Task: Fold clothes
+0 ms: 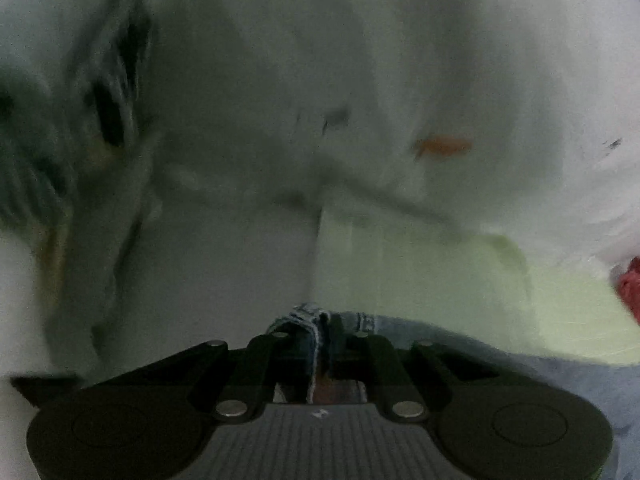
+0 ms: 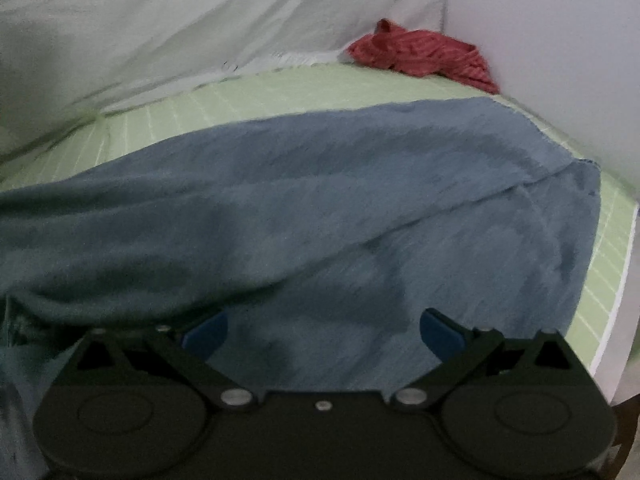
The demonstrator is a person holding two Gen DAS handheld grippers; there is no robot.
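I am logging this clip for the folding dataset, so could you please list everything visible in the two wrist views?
Blue garment: one, dusty blue, spread across the mat, its frayed edge pinched in the left wrist view.
Red garment: one, red with faint stripes, crumpled at the mat's far corner.
Mat: one, pale green with a white grid, under both garments.
White sheet: one, white with small prints, hanging behind the mat.
Wall: plain white, to the right.
Left gripper: one, black, shut on the blue garment's edge.
Right gripper: one, black with blue pads, open above the blue garment.
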